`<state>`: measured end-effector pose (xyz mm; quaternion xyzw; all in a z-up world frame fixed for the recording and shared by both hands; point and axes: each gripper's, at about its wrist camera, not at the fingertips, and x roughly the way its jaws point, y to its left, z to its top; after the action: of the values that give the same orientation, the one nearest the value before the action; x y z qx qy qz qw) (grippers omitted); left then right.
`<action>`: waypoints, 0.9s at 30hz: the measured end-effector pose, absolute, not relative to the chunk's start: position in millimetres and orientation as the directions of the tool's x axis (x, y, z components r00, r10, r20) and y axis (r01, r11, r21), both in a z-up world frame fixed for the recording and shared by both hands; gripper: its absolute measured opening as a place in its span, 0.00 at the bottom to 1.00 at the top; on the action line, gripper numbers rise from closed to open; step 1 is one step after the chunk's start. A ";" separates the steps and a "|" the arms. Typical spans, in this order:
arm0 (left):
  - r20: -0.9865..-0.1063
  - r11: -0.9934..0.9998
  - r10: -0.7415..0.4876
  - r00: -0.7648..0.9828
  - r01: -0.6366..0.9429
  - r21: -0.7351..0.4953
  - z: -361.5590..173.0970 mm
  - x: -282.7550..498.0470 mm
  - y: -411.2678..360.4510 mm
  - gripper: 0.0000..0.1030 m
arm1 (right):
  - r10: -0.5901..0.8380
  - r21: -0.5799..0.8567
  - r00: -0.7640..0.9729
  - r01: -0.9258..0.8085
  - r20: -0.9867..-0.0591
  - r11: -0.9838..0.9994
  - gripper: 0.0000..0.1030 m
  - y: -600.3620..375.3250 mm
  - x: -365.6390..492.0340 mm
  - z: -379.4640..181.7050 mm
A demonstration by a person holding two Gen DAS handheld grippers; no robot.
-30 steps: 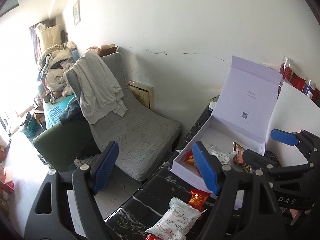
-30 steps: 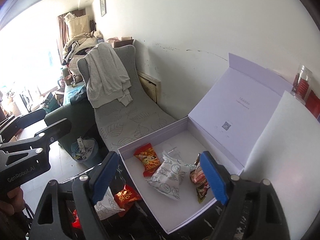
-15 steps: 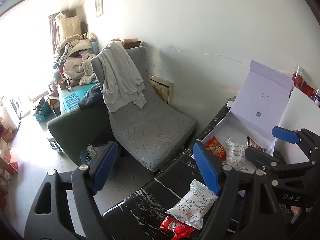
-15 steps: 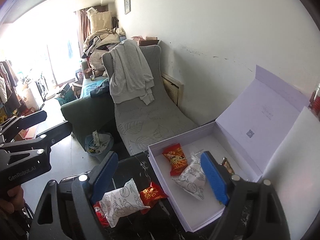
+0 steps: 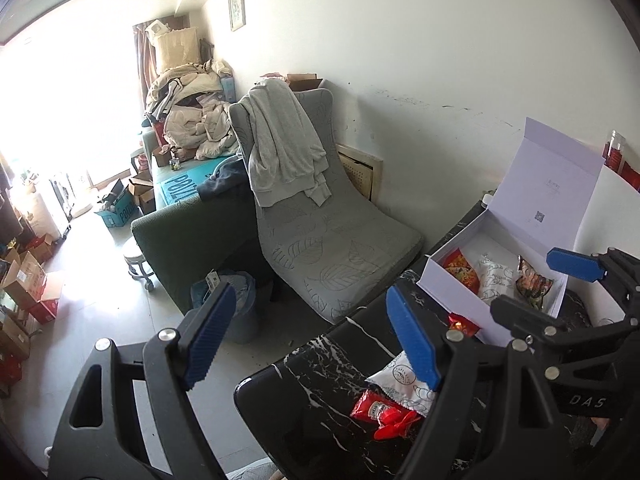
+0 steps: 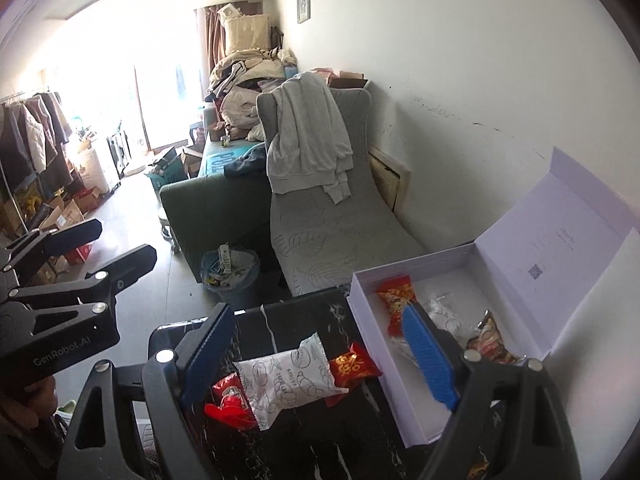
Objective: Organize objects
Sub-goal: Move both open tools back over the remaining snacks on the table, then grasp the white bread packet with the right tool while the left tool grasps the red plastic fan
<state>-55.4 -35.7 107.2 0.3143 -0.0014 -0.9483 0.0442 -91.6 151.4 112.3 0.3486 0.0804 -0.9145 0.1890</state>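
Observation:
A white box [image 6: 400,396] stands lid-up on the black marble table [image 6: 280,316]. Inside lie a red packet [image 6: 396,304], a pale packet [image 6: 444,308] and a brown packet [image 6: 492,340]. Left of the box, on the table, lie a white snack packet [image 6: 288,380], a small red packet [image 6: 354,364] and a red ketchup sachet [image 6: 228,400]. My right gripper [image 6: 318,356] hovers open above these loose packets, touching none. My left gripper [image 5: 310,340] is open and empty over the table's left edge, with the white packet [image 5: 400,378] partly behind its right finger.
The table ends at its left corner [image 5: 248,384], with floor beyond. A grey lounge chair [image 5: 328,240] draped with a sweatshirt, a green sofa [image 5: 192,236] and a waste bin [image 6: 228,276] stand close by. Red jars [image 5: 614,152] sit behind the box lid.
Both grippers have drawn back and leftward from the box, which now sits smaller and further right. The loose packets on the table have come fully into view. Jaws stayed open.

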 end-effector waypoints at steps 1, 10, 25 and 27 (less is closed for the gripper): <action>-0.599 -0.997 -0.075 -0.797 0.075 0.025 105.1 -53.7 -35.9 0.75 | -0.291 -0.021 -0.678 0.412 -0.675 -0.911 0.84 148.8 -89.6 108.7; -0.652 -0.999 0.029 -0.758 0.000 -0.045 79.5 -45.9 -30.1 0.75 | -0.289 -0.037 -0.607 0.465 -0.740 -0.884 0.84 148.1 -84.2 78.8; -0.773 -0.991 0.110 -0.625 -0.012 -0.132 17.3 -52.1 -26.5 0.75 | -0.157 -0.173 -0.547 0.503 -0.822 -0.847 0.84 147.1 -96.8 36.3; -0.785 -0.991 0.114 -0.609 -0.015 -0.133 9.1 -52.5 -25.5 0.75 | -0.146 -0.175 -0.534 0.505 -0.832 -0.845 0.84 147.3 -99.6 30.2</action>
<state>-52.5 -25.5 9.1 0.4408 0.0566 -0.8951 -0.0360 -99.6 147.3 30.2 0.4430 0.2022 -0.8523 0.1911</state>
